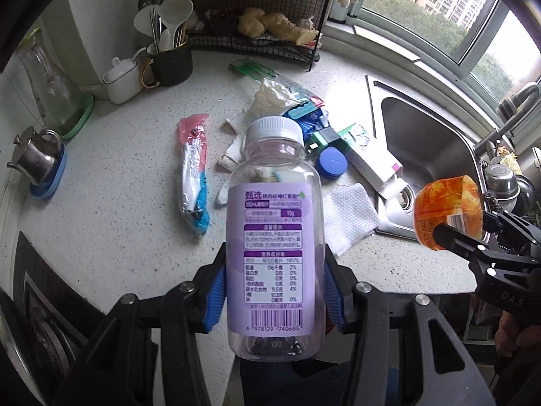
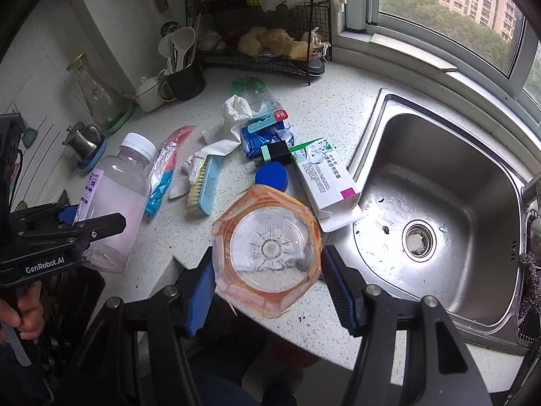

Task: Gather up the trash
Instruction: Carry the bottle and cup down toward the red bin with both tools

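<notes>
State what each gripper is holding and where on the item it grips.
The left gripper clamps the purple-labelled bottle around its lower body, across the label. The right gripper grips the orange-labelled bottle by its sides near the base.

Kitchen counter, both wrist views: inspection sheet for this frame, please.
Surface: speckled counter, trash piled mid-counter.
Job's things: purple-label bottle and orange-label bottle both lifted.
Clutter: wrapper, medicine box, blue lid, brush.
Grippers: left gripper shut on purple-label bottle; right gripper shut on orange-label bottle.
Cables: nothing seen.
Surroundings: sink, wire rack, window.
</notes>
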{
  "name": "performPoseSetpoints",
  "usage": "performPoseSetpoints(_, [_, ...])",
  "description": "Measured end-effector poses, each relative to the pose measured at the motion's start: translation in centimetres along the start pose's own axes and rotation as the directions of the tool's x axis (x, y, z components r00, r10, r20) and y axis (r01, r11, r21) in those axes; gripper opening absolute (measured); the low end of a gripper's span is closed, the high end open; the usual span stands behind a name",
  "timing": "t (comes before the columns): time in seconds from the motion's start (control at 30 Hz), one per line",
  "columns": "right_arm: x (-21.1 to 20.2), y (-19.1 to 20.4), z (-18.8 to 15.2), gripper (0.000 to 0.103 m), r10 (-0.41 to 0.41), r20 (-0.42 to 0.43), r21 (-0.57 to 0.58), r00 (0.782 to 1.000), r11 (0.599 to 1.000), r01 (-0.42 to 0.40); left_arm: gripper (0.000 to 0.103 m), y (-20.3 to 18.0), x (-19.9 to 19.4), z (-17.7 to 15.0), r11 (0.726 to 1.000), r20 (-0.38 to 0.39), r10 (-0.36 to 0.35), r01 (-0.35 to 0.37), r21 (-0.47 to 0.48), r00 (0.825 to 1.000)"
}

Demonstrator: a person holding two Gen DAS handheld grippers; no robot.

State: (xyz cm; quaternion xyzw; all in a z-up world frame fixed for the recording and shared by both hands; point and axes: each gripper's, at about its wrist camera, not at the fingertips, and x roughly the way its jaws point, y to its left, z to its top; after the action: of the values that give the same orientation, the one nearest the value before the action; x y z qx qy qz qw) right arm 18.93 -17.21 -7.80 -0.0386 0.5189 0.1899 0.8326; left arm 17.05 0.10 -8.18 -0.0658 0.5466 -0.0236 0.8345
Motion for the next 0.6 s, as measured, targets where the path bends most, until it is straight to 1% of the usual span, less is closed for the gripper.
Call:
performPoseSetpoints(0.07, [-1.2, 0.0, -1.2, 0.058, 0.006, 0.014, -0.02, 1.0, 1.0, -0.006, 0.047, -1.1, -1.7, -1.9, 1.0, 0.023, -0.014, 0.015, -0.01, 1.0])
performPoseSetpoints(0.13, [-2.3, -0.3, -2.6, 0.058, 0.016, 0.024, -0.036, 1.0, 0.999, -0.015, 0.047, -2.6, -2.9, -3.8, 1.0, 0.037, -0.014, 0.014, -0.008, 0.999])
performPoseSetpoints(0.23, [-4.0, -0.5, -4.8, 0.058, 0.029, 0.038, -0.059, 0.999, 0.998, -0.027, 0.047, -4.5, -3.8, -6.5, 1.0, 0.047, -0.009, 0.009, -0.004, 0.999])
performPoseSetpoints(0.43, [-6.4, -1.0, -9.1, 0.058, 0.046, 0.055, -0.078, 0.997, 0.996, -0.041, 0.047, -7.6, -4.7, -11.4, 1.0, 0.041, -0.014, 0.014, 0.003, 0.999])
performPoseSetpoints(0.53, [-6.9, -1.3, -11.2, 0.058, 0.054, 0.041, -0.07, 0.998, 0.996, -0.051, 0.047, -8.9, -4.9, -13.6, 1.0, 0.02, -0.031, 0.031, 0.004, 0.999])
performPoseSetpoints(0.6, [-6.9, -1.3, -12.6, 0.058, 0.057, 0.026, -0.064, 0.998, 0.996, -0.055, 0.047, -9.7, -4.7, -15.0, 0.999, 0.004, -0.033, 0.033, 0.021, 0.999])
